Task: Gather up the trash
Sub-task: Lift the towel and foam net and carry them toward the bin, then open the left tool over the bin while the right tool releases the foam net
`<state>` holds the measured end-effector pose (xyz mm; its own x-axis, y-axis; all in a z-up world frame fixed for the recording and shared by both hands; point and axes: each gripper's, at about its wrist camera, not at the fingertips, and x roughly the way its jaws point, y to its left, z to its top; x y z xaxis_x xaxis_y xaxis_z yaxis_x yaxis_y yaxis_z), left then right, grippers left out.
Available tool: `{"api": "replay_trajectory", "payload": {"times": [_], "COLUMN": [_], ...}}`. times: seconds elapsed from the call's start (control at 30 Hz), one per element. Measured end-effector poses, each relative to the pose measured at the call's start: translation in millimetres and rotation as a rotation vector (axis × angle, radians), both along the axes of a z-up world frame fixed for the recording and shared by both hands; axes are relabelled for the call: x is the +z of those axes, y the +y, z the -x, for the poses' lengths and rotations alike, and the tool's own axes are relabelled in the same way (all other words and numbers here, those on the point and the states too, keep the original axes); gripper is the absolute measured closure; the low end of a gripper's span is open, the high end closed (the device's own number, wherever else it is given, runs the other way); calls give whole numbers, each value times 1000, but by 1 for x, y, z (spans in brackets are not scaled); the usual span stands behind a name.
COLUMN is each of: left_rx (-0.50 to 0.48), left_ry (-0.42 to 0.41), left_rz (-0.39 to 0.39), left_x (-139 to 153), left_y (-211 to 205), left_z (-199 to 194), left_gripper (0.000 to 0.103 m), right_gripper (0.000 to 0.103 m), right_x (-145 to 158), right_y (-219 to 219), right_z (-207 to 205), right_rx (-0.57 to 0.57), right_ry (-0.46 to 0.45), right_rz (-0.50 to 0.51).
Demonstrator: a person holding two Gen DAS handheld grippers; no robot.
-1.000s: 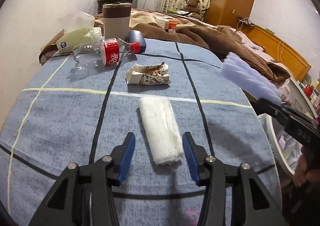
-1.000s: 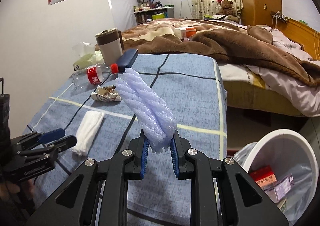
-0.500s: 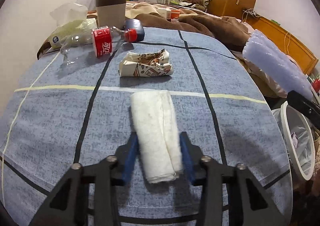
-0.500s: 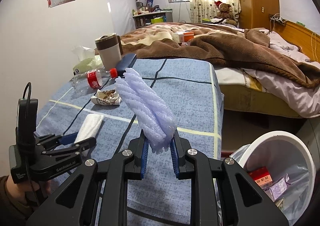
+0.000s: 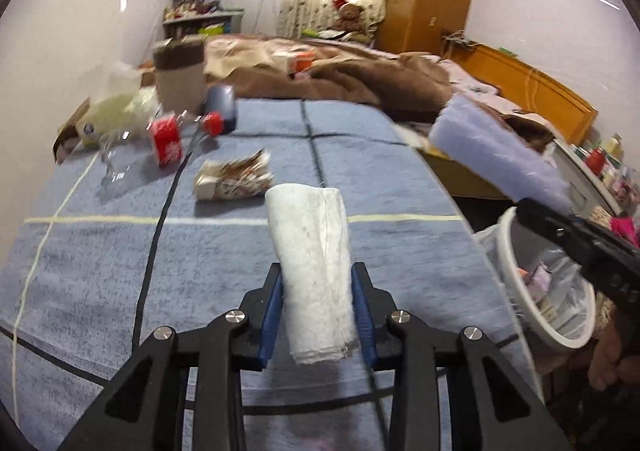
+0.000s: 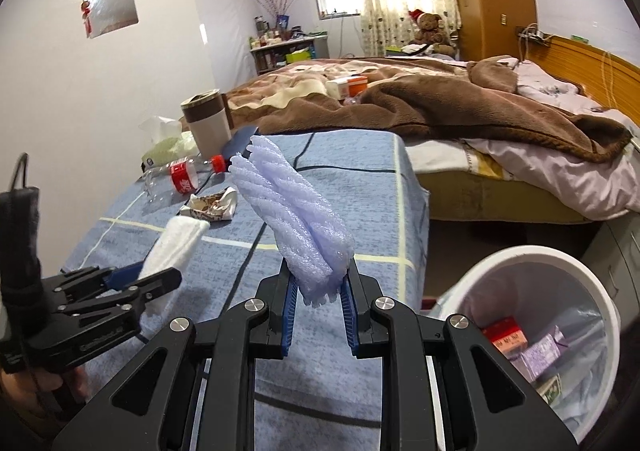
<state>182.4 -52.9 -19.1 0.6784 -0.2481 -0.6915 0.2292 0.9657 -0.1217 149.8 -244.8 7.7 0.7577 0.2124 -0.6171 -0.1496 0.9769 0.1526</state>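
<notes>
Left tool (image 5: 318, 311) newly clenched on folded tissue (image 5: 312, 263), lifted off bedspread (image 5: 120, 271), right tool (image 6: 318, 303) still gripping foam (image 6: 288, 219)

Blue checked bedspread (image 5: 224, 263) has a crumpled wrapper (image 5: 234, 180), a plastic cola bottle (image 5: 160, 139), a cup (image 5: 179, 76) and maybe a tissue pack (image 5: 116, 113) on it.

Motion blur smears the plastic bottle (image 5: 160, 139) and tumbler (image 5: 179, 77) in the left wrist view. The waste bin (image 6: 600, 311) runs off the right wrist frame's edge, its deeper contents hidden. Print on the crumpled wrapper (image 5: 234, 179) is unreadable.
</notes>
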Motion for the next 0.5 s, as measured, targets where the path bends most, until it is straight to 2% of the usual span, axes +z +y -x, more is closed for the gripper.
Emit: {"api": "replay_trajectory", "payload": {"times": [0.5], "left_rx": [-222], "left_ry": [-90], "left_rz": [14], "left_x": [37], "left_y": [-79], "left_z": [30], "left_gripper": [68], "right_gripper": [82], "right_x": [6], "right_y": [-65], "right_z": [47], "right_rx": [-214], "right_ry": [-28], "right_rz": [-22]}}
